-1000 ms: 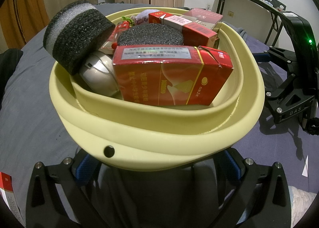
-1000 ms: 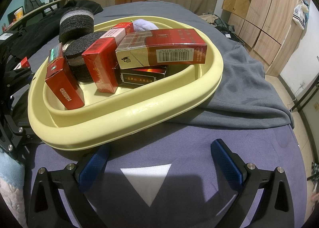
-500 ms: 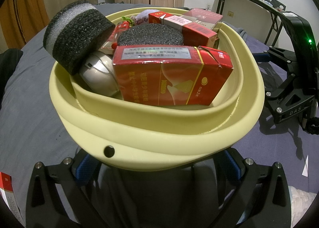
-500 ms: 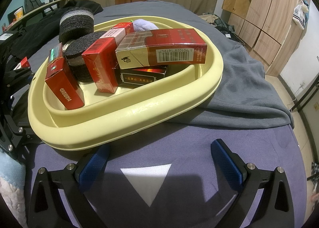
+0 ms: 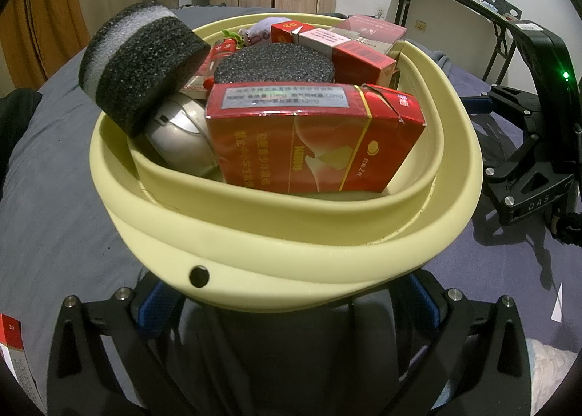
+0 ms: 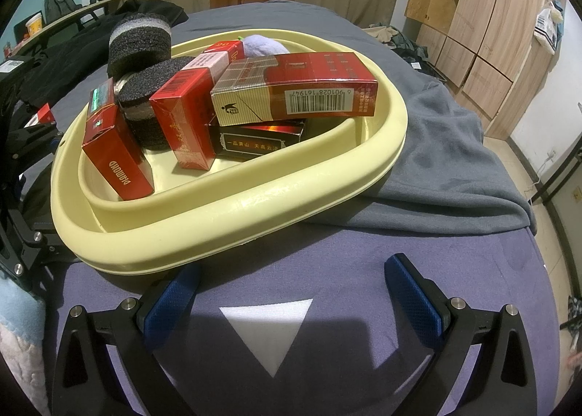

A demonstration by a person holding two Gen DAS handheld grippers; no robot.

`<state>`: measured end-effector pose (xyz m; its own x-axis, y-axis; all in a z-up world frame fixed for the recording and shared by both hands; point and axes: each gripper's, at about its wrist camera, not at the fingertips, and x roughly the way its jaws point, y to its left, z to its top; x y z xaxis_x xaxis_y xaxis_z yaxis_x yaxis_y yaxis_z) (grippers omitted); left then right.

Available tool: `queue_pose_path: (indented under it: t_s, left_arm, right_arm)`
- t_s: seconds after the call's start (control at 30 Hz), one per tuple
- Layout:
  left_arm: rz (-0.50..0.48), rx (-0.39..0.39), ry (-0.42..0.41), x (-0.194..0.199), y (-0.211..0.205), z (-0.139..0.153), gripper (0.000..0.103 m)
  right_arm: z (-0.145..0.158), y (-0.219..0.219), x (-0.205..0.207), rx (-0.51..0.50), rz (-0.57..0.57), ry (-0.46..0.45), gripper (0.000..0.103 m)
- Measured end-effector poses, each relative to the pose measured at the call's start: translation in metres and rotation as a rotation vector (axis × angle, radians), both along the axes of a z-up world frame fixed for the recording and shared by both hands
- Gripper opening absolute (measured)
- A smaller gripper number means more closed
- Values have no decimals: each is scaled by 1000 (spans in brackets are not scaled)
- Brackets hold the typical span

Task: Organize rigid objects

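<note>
My left tongs (image 5: pixel 287 303) and right tongs (image 6: pixel 291 292) both stand apart, holding nothing. The cream basin (image 6: pixel 232 216) sits on the bed (image 6: pixel 454 288) just ahead of them, holding red cigarette boxes (image 5: pixel 313 139), foam discs (image 5: pixel 142 59) and a silver mouse (image 5: pixel 182 135).

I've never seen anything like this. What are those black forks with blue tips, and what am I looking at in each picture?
Those are hand-held jaws; a person carries one in each hand, with a camera looking along each. One picture is from the left gripper, the other from the right gripper. Both face a pale yellow basin on a bed, holding red cigarette packs, black foam discs and a silver mouse. The right jaws are open and empty. The left jaws sit wide, under the basin's rim, gripping nothing visible.
</note>
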<state>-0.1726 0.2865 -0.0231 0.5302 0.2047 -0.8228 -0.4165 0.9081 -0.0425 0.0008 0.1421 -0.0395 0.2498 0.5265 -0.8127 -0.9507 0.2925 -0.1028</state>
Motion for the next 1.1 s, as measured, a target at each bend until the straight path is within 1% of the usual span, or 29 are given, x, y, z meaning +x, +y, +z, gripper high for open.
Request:
queue_pose_path:
  t_s: [0.37,0.47,0.57,0.7,1.1]
  left_arm:
    - [0,-2,-3,0,1,1,103]
    - [-1,1,1,3,0,2,103]
    - [-1,0,2,2,1,2,103]
    - [-2,0,2,4,1,3,103]
    - [-2,0,1,5,1,3,103]
  right_arm:
    - [0,0,-1,2,0,4,103]
    - [1,0,-2,-2,1,-13,103]
    - [1,-1,2,1,1,9,103]
    - [1,0,-2,-1,1,-5,103]
    - [-2,2,-1,0,0,1,103]
